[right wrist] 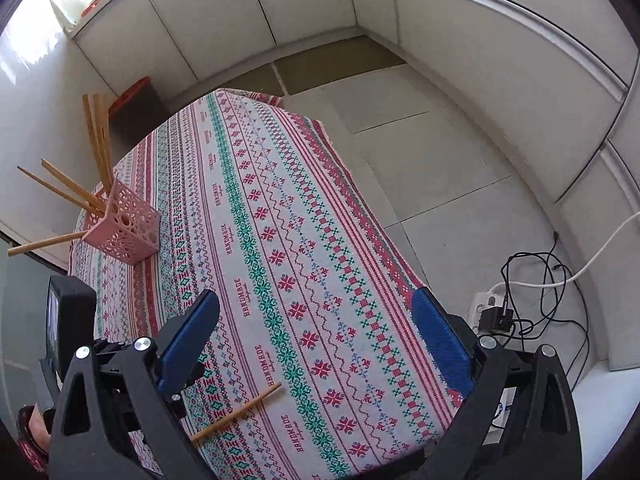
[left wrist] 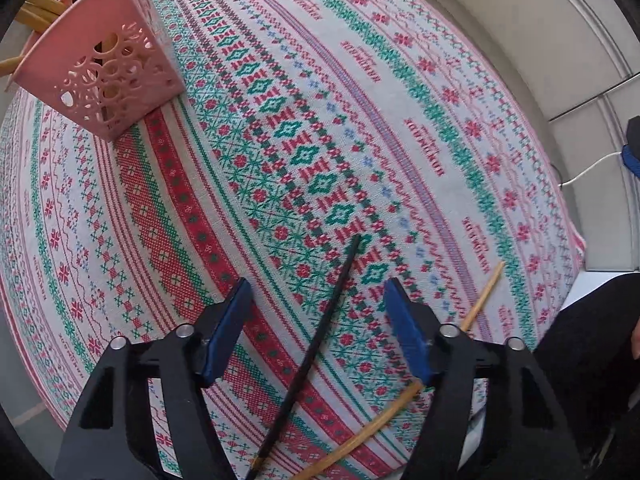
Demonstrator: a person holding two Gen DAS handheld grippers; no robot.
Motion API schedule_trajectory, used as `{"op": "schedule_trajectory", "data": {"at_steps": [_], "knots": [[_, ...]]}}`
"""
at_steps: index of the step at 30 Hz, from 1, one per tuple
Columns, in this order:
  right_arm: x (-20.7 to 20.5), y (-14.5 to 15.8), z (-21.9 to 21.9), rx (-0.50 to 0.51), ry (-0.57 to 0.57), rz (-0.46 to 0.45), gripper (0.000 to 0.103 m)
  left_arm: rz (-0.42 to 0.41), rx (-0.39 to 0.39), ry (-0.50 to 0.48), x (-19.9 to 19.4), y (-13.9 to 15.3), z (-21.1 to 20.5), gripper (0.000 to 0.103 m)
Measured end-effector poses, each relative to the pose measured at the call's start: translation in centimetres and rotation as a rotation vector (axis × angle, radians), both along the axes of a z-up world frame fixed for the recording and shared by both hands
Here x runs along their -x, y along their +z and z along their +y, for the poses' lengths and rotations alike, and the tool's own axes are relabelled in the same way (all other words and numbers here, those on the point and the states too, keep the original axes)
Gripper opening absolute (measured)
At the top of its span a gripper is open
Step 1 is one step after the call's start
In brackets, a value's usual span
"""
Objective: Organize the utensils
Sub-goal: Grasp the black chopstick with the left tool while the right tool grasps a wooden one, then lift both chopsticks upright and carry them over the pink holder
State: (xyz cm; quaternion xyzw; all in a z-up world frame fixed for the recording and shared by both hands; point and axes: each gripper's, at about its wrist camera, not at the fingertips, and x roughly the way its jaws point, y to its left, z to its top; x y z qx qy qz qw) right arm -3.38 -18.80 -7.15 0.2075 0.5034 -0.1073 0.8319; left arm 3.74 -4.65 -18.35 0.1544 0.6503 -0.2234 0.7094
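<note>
Black chopstick (left wrist: 320,344) between left hand-held gripper (left wrist: 318,312) pads (untouched).

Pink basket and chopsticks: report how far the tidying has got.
Done: several wooden chopsticks already stand in the pink basket. In hand: nothing is gripped; the left gripper is open over a black chopstick lying between its jaws, and the right gripper is open and empty. Left: that black one and a light chopstick on the tablecloth.

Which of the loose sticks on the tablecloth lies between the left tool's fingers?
The thin black chopstick; it runs up between the open blue fingers. The pale wooden chopsticks lie off to the right side.
</note>
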Motion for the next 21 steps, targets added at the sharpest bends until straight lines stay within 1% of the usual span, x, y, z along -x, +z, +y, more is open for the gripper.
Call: {"op": "schedule_trajectory", "data": {"at_steps": [1, 2, 3, 5, 7, 10, 13, 16, 19, 21], "knots": [[-0.1, 0.1, 0.1, 0.009, 0.012, 0.003, 0.094, -0.008, -0.006, -0.004, 0.1, -0.1, -0.1, 0.056], [-0.1, 0.1, 0.6, 0.022, 0.029, 0.008, 0.094, -0.023, -0.012, -0.007, 0.1, -0.1, -0.2, 0.047], [-0.2, 0.1, 0.8, 0.027, 0.041, 0.013, 0.094, -0.033, -0.014, -0.01, 0.2, -0.2, -0.3, 0.041], [-0.3, -0.2, 1.5, 0.02, 0.066, 0.032, 0.094, -0.047, -0.014, -0.007, 0.0, 0.0, 0.2, 0.026], [-0.4, -0.8, 2.1, -0.004, 0.074, 0.063, 0.094, -0.055, -0.005, -0.019, -0.1, -0.1, 0.5, 0.015], [-0.3, -2.3, 3.2, -0.034, 0.08, 0.132, 0.094, -0.084, -0.006, -0.039, 0.2, -0.1, 0.5, 0.005], [0.1, -3.7, 3.9, -0.053, 0.07, 0.195, 0.094, -0.106, 0.007, -0.033, 0.5, 0.1, 0.8, 0.004], [0.5, -5.1, 4.2, -0.12, 0.035, 0.256, 0.094, -0.143, 0.038, -0.012, 1.1, 1.3, 1.8, 0.003], [0.6, -6.4, 4.8, -0.179, 0.012, 0.31, 0.094, -0.193, 0.08, 0.001, 1.4, 3.3, 2.7, 0.003], [0.6, -6.9, 5.5, -0.19, -0.002, 0.331, 0.093, -0.229, 0.109, 0.006, 1.9, 4.8, 3.3, 0.003]]}}
